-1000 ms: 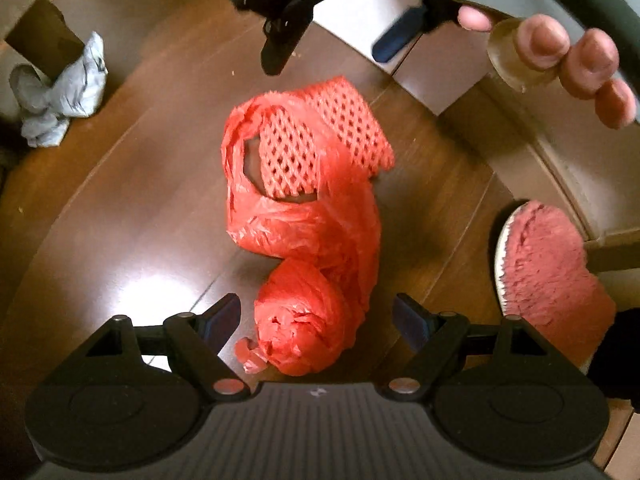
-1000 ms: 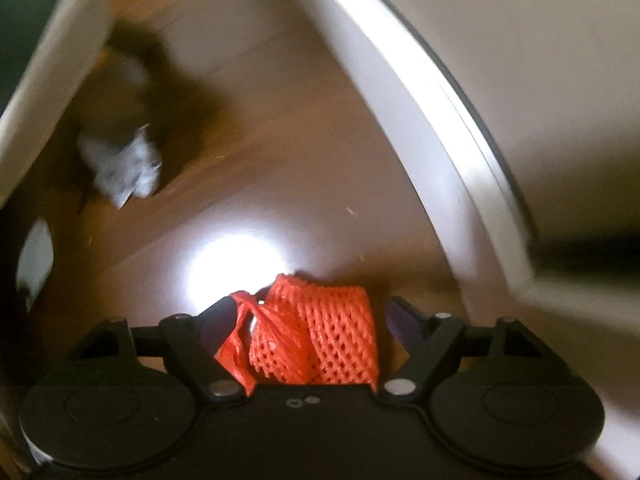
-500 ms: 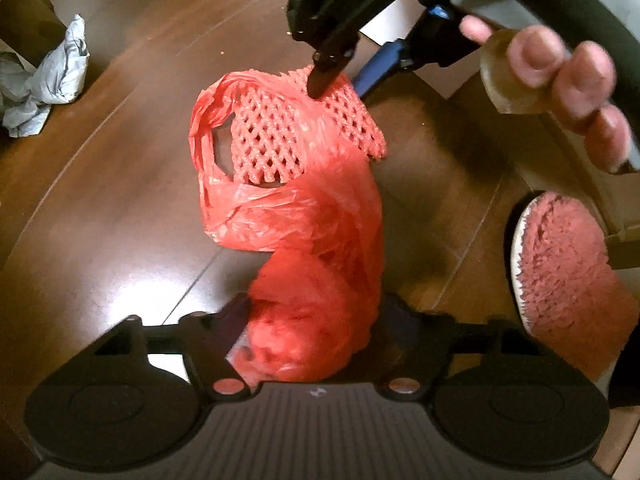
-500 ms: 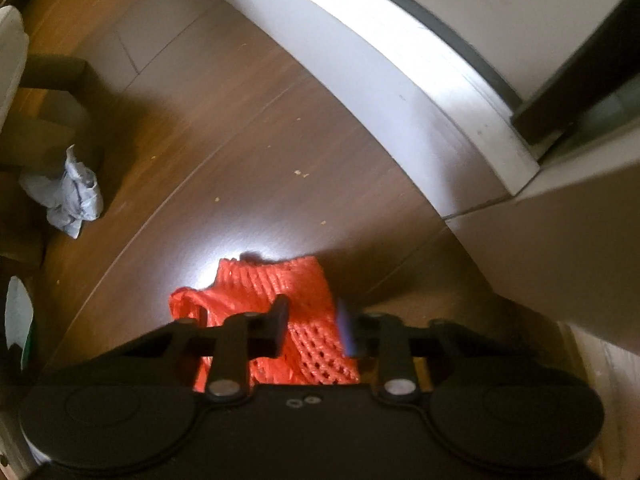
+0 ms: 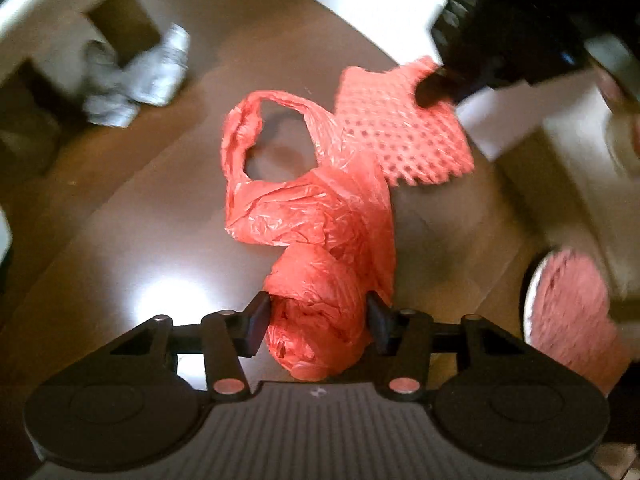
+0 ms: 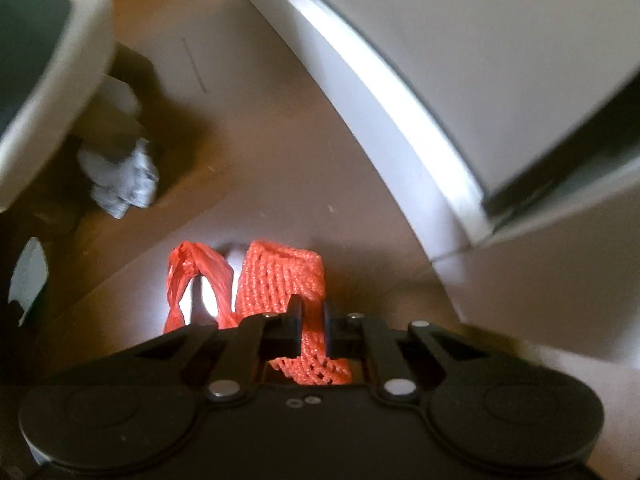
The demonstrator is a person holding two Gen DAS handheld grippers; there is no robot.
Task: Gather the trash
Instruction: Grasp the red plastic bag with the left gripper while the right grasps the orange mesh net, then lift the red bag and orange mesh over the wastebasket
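Observation:
A crumpled red plastic bag (image 5: 312, 216) lies on the brown wooden floor, its handle loop spread open. My left gripper (image 5: 318, 316) points down over the bag's bunched end; its jaws are closing, and both pads press on that bunch. A red foam fruit net (image 5: 400, 136) hangs beside the bag's loop, pinched at its top edge by my right gripper (image 5: 440, 92). In the right wrist view my right gripper (image 6: 312, 320) is shut on the net (image 6: 280, 276), and the bag's handle (image 6: 196, 276) shows to its left.
A crumpled grey paper wad (image 5: 136, 84) lies by a dark furniture leg (image 5: 120, 24) at the far left. A pink fuzzy slipper (image 5: 568, 312) sits at the right. A white skirting board (image 6: 400, 112) runs along the floor's far side.
Both grippers have closed from wide open, the left around the bag's bunched end, the right on the foam net. The net has been lifted off the bag and both hands have risen a little.

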